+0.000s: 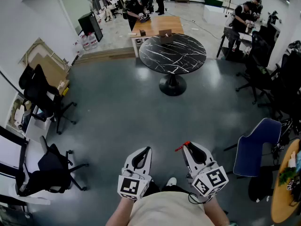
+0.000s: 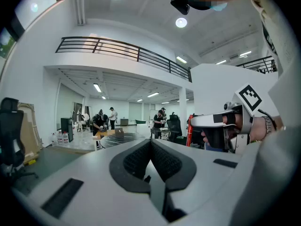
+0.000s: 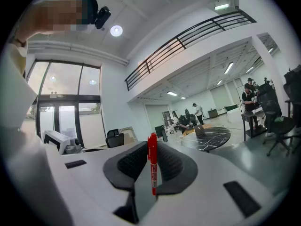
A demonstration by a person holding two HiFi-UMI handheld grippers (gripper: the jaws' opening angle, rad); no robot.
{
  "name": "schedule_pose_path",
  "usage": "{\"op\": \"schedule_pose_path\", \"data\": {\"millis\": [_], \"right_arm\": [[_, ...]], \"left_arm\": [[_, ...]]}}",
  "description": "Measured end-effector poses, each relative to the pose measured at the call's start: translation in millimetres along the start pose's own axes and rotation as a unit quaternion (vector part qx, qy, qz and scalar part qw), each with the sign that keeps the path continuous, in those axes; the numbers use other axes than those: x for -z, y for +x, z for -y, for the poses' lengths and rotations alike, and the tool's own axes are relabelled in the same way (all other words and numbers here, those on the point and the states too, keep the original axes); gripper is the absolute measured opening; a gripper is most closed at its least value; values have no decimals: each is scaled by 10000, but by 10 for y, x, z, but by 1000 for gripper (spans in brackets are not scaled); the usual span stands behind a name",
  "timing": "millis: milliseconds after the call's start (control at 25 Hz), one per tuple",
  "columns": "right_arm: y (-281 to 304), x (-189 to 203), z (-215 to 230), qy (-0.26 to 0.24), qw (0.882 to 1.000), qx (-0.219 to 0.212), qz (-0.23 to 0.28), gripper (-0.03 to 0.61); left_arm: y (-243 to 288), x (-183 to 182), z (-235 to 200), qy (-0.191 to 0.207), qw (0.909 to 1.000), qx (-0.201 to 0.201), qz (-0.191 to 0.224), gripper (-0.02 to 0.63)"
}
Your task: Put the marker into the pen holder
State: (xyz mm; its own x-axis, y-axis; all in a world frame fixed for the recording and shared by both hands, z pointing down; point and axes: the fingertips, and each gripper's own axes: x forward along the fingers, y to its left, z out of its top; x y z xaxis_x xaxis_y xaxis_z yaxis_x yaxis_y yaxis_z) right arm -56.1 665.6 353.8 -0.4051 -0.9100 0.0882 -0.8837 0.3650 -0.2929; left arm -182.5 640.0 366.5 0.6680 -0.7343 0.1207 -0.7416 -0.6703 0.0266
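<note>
Open grey floor (image 1: 141, 121) lies ahead; office chairs (image 1: 43, 100) flank it, round table (image 1: 172, 53) beyond.

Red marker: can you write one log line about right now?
right gripper: shut on red marker, upright | left gripper: shut, empty | pen holder: not seen | marker not yet placed

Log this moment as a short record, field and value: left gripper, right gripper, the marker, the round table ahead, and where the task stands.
left gripper: jaws together, nothing between them
right gripper: shut on the red marker
red marker: upright between the jaws, its top above the jaw tips
round black table: ahead across open grey floor, well away from both grippers
small brown box: at the table's far edge; too small to tell if it is a pen holder
task: marker in hand, not yet put into any holder
</note>
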Motion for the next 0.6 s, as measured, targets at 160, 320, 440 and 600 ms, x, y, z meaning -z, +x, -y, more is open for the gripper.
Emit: {"op": "schedule_pose_path", "data": {"millis": [160,320,440,600], "right_arm": [[-46,1,233,49,9999,158,-7,74],[-24,-23,398,101,9996,267,10,74],[100,-47,525,53,9993,357,-18,74],[383,-26,731,-20,9983,531,-217,74]], "left_arm": [[130,126,112,47,9994,130,-315,8],[306,163,116,54,9991,221,-367,8],[522,145,31,42,9991,318,-260,8],[889,177,-173,-165,9989,425,-120,8]]}}
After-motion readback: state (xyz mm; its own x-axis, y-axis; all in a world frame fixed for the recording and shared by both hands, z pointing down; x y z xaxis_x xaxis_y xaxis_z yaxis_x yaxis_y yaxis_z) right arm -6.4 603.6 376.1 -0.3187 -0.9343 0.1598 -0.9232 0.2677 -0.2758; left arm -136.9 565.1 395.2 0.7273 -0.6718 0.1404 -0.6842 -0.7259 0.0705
